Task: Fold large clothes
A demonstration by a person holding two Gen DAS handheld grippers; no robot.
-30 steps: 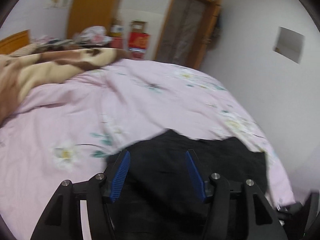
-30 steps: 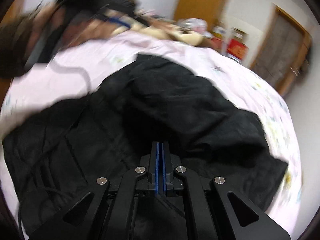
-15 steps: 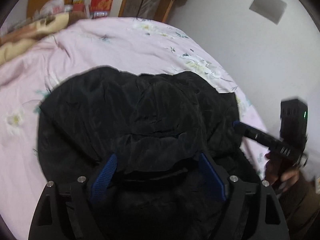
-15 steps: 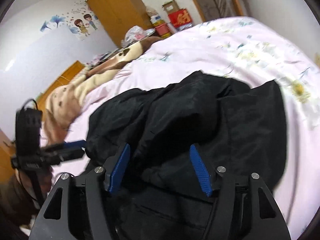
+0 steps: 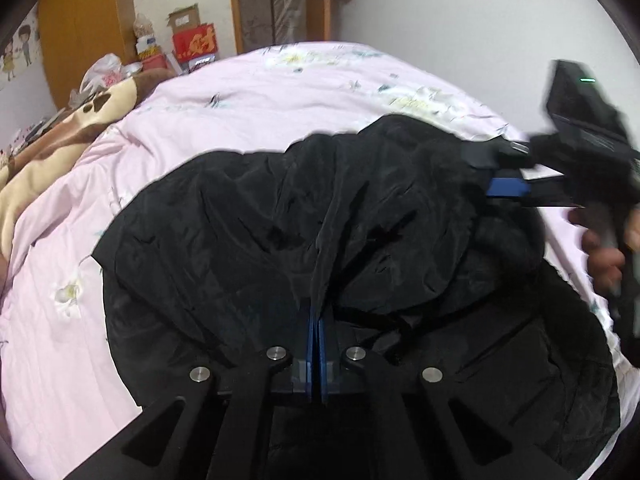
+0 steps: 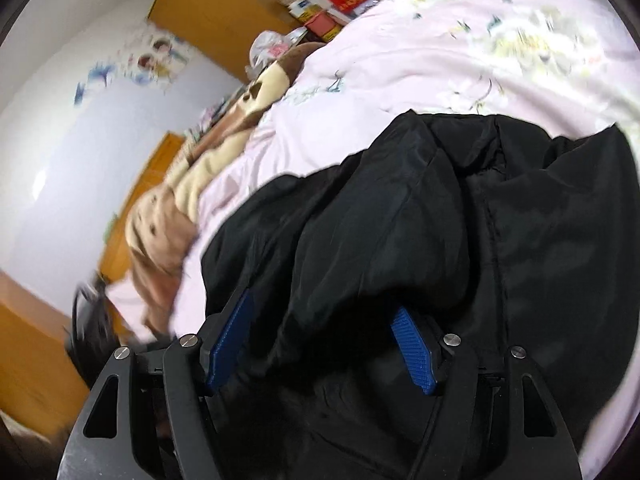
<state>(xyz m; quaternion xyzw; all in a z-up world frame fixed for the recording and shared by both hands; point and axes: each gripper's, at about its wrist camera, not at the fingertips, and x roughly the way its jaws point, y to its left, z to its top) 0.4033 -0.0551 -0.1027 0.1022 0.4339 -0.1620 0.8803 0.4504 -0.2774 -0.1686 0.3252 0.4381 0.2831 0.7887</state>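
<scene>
Black jacket (image 5: 280, 240) on the bed (image 5: 280, 92): our left tool (image 5: 316, 320) pinches its fold tight, while our right tool (image 6: 320, 344) gapes wide over its edge, gripping nothing.

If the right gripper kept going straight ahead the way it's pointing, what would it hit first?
Most likely the black jacket: the right gripper is open, with bunched fabric already between its fingers. The pink bedspread lies beyond.
</scene>
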